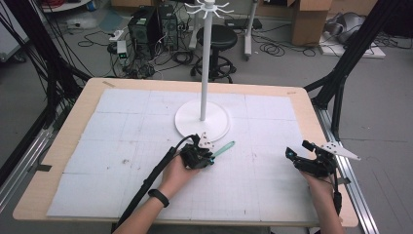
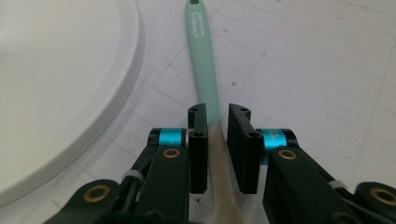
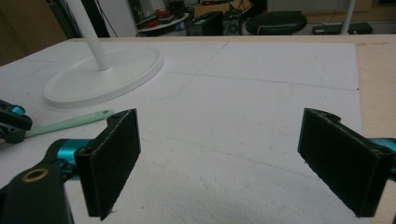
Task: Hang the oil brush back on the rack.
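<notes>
Mint spoon (image 2: 204, 60): 1; grippers: 2.

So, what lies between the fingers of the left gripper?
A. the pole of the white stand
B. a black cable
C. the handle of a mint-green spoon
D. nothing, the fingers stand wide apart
C: in the left gripper view the mint-green spoon handle runs between the two fingers of the left gripper, which stand close on both sides of it, beside the white stand's round base.
</notes>
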### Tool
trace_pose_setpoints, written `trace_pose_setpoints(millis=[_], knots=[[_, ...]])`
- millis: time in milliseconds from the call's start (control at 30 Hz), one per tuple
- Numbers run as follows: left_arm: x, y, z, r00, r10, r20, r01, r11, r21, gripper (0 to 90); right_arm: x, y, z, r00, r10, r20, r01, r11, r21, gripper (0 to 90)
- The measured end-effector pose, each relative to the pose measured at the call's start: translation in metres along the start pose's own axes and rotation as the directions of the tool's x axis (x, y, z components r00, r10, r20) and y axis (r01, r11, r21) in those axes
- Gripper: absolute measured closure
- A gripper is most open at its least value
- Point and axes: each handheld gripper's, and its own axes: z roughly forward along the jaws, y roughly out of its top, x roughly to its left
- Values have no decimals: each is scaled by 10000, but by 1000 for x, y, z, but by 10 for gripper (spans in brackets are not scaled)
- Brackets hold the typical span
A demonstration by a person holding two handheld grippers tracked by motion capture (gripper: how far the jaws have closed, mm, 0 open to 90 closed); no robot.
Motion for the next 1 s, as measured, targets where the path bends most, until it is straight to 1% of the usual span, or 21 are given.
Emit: trace_pose_setpoints(millis=[33, 100, 200, 333, 467, 567, 600, 700, 800, 833, 867, 933, 1000], knots=[[1, 0, 0, 10000, -25, 55, 25, 10000, -40, 794, 0, 0, 0, 10000, 30, 7, -30, 10000, 15, 121], [3, -1, 0, 9997, -207, 150, 207, 9998, -47, 804, 0, 0, 0, 10000, 15, -10, -15, 10000, -9, 122], [4, -1, 0, 9994, -293, 199, 295, 9995, -98, 810, 0, 0, 0, 10000, 87, 39, -87, 9999, 83, 122], [5, -1, 0, 9992, -311, 269, 314, 9995, -91, 814, 0, 0, 0, 10000, 24, 31, -25, 10000, 52, 122], [5, -2, 0, 9995, -176, 269, 180, 9997, -143, 819, 0, 0, 0, 10000, 36, -10, -36, 10000, 18, 122], [5, -2, 0, 9994, -156, 299, 162, 9997, -194, 820, -1, 0, 0, 10000, 27, -12, -27, 10000, -16, 122], [5, -2, -1, 9996, -42, 292, 48, 9998, -187, 820, -1, 0, 0, 10000, 18, -13, -18, 10000, -33, 122], [5, -2, -2, 9996, -7, 270, 13, 9997, -235, 821, -1, 0, 0, 10000, 51, -7, -51, 10000, -33, 122], [7, -2, -6, 9997, -19, 240, 29, 9991, -425, 821, -1, 0, 0, 10000, 44, -12, -44, 10000, -32, 122], [8, -1, -8, 9997, -8, 234, 21, 9985, -542, 821, -1, 0, 0, 10000, 39, -6, -39, 10000, -42, 122], [10, 0, -13, 9998, -24, 202, 39, 9970, -767, 821, -1, 0, 0, 10000, 51, -10, -51, 10000, -27, 122], [10, 0, -17, 9999, 14, 161, -1, 9965, -841, 821, -1, 0, 0, 10000, 84, -5, -84, 10000, -43, 122], [12, 1, -23, 10000, 21, 85, -11, 9940, -1095, 821, -1, 0, 0, 10000, 66, 2, -66, 10000, -35, 122]])
